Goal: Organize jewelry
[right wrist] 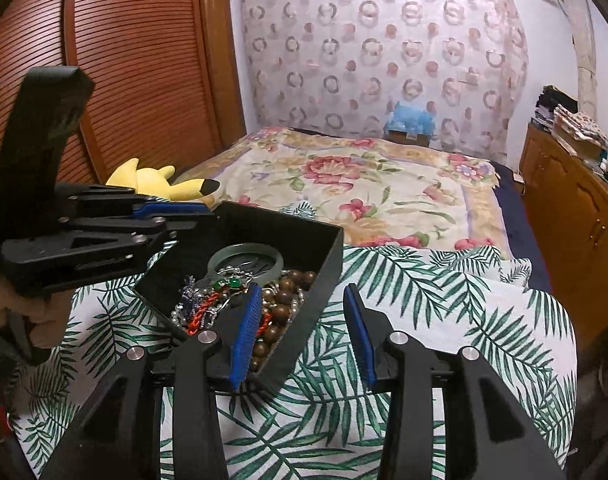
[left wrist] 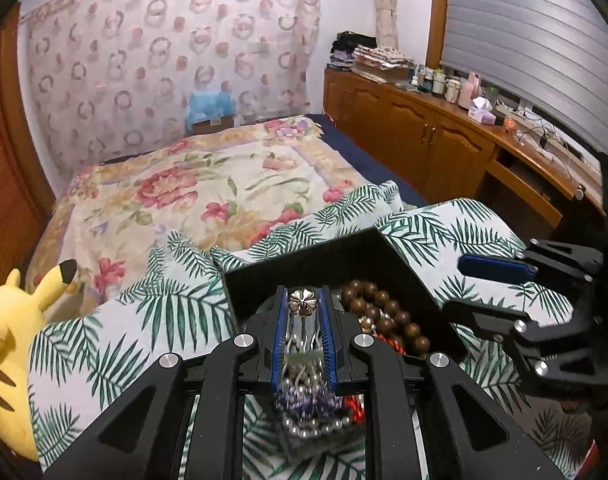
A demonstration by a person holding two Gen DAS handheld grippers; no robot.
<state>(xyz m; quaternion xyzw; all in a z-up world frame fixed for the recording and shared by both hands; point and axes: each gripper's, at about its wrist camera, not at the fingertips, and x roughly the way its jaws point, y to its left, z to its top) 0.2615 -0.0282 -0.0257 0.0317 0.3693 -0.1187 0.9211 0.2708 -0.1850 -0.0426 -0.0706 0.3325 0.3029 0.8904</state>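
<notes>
So at the far left of the left wrist view there's a yellow plush (left wrist: 12,344), then bottom centre the left gripper (left wrist: 303,312) with its blue pads pinched together on a silver hairpin (left wrist: 303,322) with a flower top, held over the black box (left wrist: 296,264) on the palm-leaf cloth (left wrist: 144,320). Wooden beads (left wrist: 384,316) sit in the box just right of it. In the right wrist view the box (right wrist: 328,248) is centre frame, a green bangle (right wrist: 246,264) lying on the tangle inside. Lower centre, the right gripper (right wrist: 304,320) has its fingers spread apart, straddling the box's near corner, gripping nothing
</notes>
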